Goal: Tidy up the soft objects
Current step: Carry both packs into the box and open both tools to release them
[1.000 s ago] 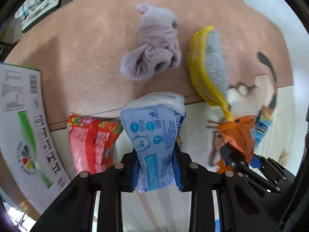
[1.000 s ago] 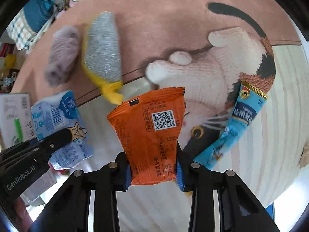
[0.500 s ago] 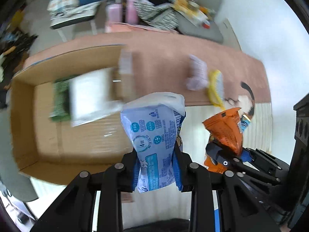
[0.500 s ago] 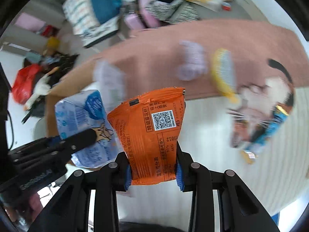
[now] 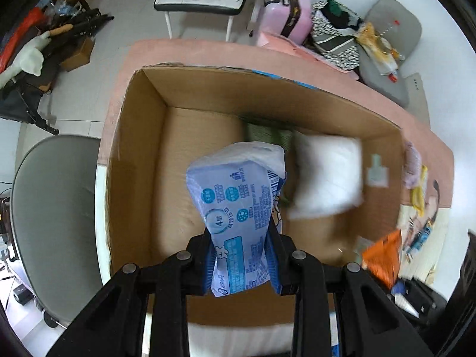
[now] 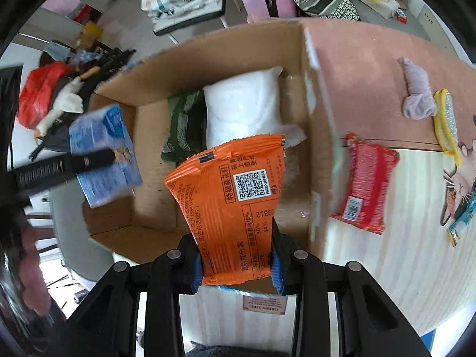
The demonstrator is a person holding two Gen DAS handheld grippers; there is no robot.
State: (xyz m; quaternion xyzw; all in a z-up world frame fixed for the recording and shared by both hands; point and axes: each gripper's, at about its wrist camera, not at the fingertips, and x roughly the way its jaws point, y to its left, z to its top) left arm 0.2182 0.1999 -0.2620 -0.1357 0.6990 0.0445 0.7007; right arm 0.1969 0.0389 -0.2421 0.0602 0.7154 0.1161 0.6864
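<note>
My left gripper (image 5: 241, 263) is shut on a pale blue tissue pack (image 5: 238, 208), hanging over the open cardboard box (image 5: 139, 136). My right gripper (image 6: 237, 260) is shut on an orange snack packet (image 6: 232, 196), above the box's (image 6: 226, 44) right part. Inside the box lie a white soft pack (image 5: 324, 175) and a green packet (image 5: 267, 132), also the white pack (image 6: 244, 110) and green packet (image 6: 184, 122) in the right wrist view. The left gripper's blue pack (image 6: 104, 154) shows at the left there, and the orange packet (image 5: 382, 258) at the left view's right edge.
On the rug (image 6: 372, 68) right of the box lie a red snack packet (image 6: 366, 181), a lilac sock bundle (image 6: 416, 92), a yellow-edged grey pad (image 6: 446, 119) and a blue sachet (image 6: 461, 220). A grey chair (image 5: 50, 223) stands left of the box. Luggage and clutter sit beyond.
Both grippers have swept left from above the rug to above the cardboard box and risen a little, each still holding its packet. The sock, pad and red packet now lie off to the right.
</note>
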